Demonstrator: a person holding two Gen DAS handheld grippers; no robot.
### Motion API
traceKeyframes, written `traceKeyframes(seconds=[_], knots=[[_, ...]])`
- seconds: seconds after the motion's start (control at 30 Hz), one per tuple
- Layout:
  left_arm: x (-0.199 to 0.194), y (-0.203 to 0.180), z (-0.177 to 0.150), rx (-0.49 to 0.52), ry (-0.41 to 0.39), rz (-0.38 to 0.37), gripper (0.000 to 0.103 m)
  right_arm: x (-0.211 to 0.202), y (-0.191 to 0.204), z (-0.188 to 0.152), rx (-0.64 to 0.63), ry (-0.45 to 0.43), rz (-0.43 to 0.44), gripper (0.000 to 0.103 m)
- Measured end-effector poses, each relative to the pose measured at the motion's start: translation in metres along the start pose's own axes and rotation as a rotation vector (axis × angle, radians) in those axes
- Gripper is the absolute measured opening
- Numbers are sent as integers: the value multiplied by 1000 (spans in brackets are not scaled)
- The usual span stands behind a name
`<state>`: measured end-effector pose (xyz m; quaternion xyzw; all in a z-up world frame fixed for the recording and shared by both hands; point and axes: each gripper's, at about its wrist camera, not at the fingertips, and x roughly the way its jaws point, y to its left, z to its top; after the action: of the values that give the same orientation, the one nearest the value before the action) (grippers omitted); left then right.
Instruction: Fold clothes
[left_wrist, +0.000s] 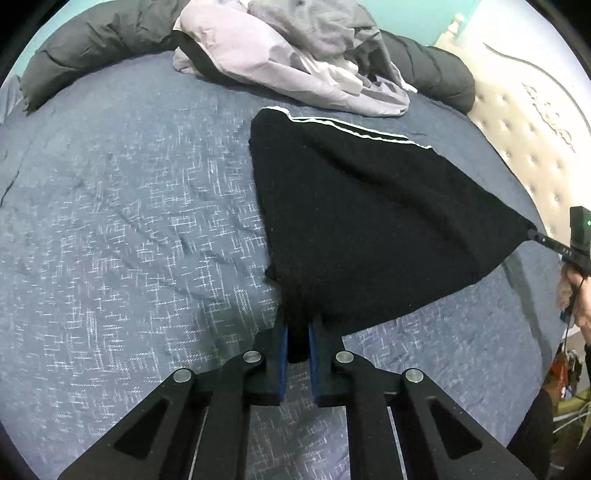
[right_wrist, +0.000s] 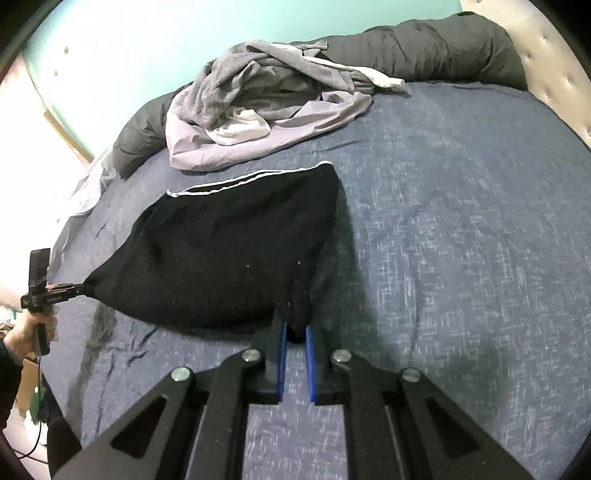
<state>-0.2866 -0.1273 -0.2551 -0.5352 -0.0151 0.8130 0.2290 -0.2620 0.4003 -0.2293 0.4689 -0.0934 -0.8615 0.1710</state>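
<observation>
A black garment (left_wrist: 362, 206) with white stripes along its far edge lies partly lifted off the blue bedspread (left_wrist: 129, 221). My left gripper (left_wrist: 297, 325) is shut on its near corner, a fold of black cloth pinched between the blue pads. The right gripper (left_wrist: 533, 233) shows at the right edge of the left wrist view, clamped on the other corner. In the right wrist view the same garment (right_wrist: 229, 251) stretches from my right gripper (right_wrist: 295, 326), shut on a corner, across to the left gripper (right_wrist: 83, 287) at the far left.
A heap of grey and lilac clothes (left_wrist: 295, 62) lies beyond the garment, against a dark rolled duvet (left_wrist: 96, 40). A padded cream headboard (left_wrist: 535, 147) runs along the right. The clothes heap (right_wrist: 258, 110) and a hand (right_wrist: 26, 332) on the left gripper's handle appear in the right wrist view.
</observation>
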Motion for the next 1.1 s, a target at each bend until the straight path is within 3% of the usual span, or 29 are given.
traceKeyframes(seconds=[0.3,0.57,0.7,0.9,1.1], knots=[[24,4,-26,-24,49,-33,9,21,-27,-42,59,79,30,8],[29,7,-31,-46,55,-56,13,33,-32,-55,56,127,17,12],[13,7,-30,-57,46,-48,14,18,-34,-53,39,110,-29,12],[-15,9,-21,-94,-17,-24,14,-1,-26,-28,61,9,15,12],[-1,-17,-2,-45,-31,1,15,30,5,-18,-1,72,18,12]])
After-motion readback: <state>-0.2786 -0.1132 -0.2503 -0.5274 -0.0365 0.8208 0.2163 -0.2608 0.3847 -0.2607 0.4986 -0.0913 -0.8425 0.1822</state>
